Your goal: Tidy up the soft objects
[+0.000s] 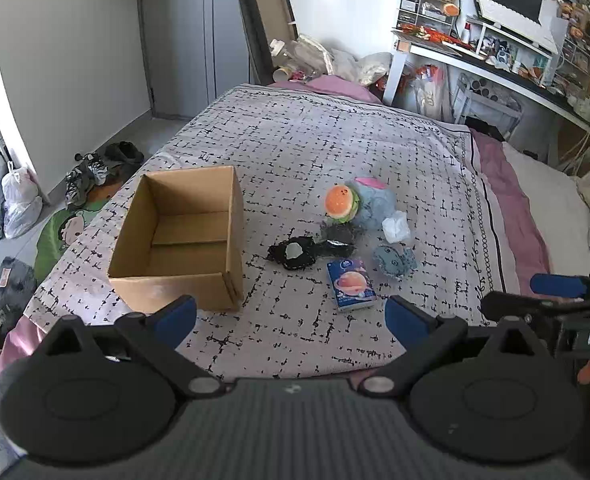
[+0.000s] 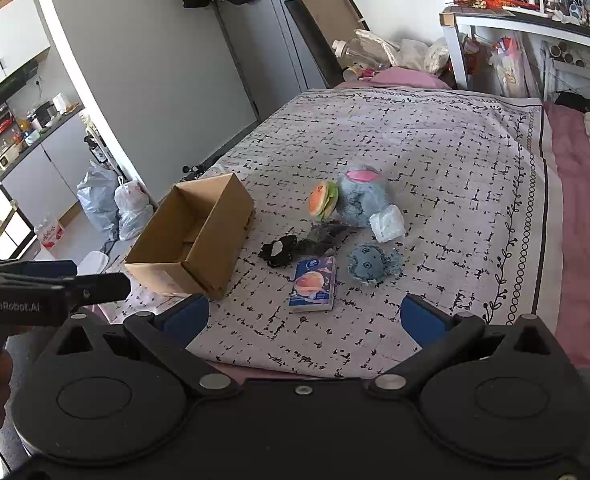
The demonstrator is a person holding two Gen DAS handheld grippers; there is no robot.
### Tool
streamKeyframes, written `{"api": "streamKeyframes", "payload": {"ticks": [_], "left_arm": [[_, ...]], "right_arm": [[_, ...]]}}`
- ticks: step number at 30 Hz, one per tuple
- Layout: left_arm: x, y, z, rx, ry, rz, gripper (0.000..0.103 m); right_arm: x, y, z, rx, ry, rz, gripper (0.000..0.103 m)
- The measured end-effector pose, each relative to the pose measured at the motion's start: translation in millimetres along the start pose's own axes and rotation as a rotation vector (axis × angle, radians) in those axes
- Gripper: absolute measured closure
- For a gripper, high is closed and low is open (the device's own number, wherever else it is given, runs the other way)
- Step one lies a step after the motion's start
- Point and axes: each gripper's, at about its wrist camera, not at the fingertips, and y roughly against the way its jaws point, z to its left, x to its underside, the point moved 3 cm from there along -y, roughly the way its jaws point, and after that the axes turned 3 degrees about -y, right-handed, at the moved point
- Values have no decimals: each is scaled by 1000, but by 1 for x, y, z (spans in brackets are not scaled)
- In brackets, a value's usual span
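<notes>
An open, empty cardboard box (image 1: 183, 240) (image 2: 195, 236) stands on the bed. To its right lies a cluster of soft things: a burger plush (image 1: 341, 202) (image 2: 322, 199) against a blue plush (image 1: 375, 200) (image 2: 361, 196), a white wad (image 1: 396, 227) (image 2: 387, 222), a small blue octopus plush (image 1: 394, 261) (image 2: 371, 264), black fabric pieces (image 1: 295, 254) (image 2: 281, 250) and a tissue pack (image 1: 351, 284) (image 2: 313, 283). My left gripper (image 1: 291, 316) is open and empty, held near the bed's front edge. My right gripper (image 2: 305, 314) is open and empty, beside it.
The bed carries a patterned blanket (image 1: 315, 136) (image 2: 435, 140) over a pink sheet. Shoes (image 1: 95, 168) and bags (image 1: 19, 200) lie on the floor at left. A cluttered desk (image 1: 495, 52) stands at the back right.
</notes>
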Motion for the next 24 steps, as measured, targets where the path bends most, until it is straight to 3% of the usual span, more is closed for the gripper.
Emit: {"api": "streamKeyframes", "payload": {"ticks": [24], "left_arm": [[2, 4, 4, -2, 22, -6, 3]], "right_arm": [[1, 1, 7, 32, 44, 3, 0]]}}
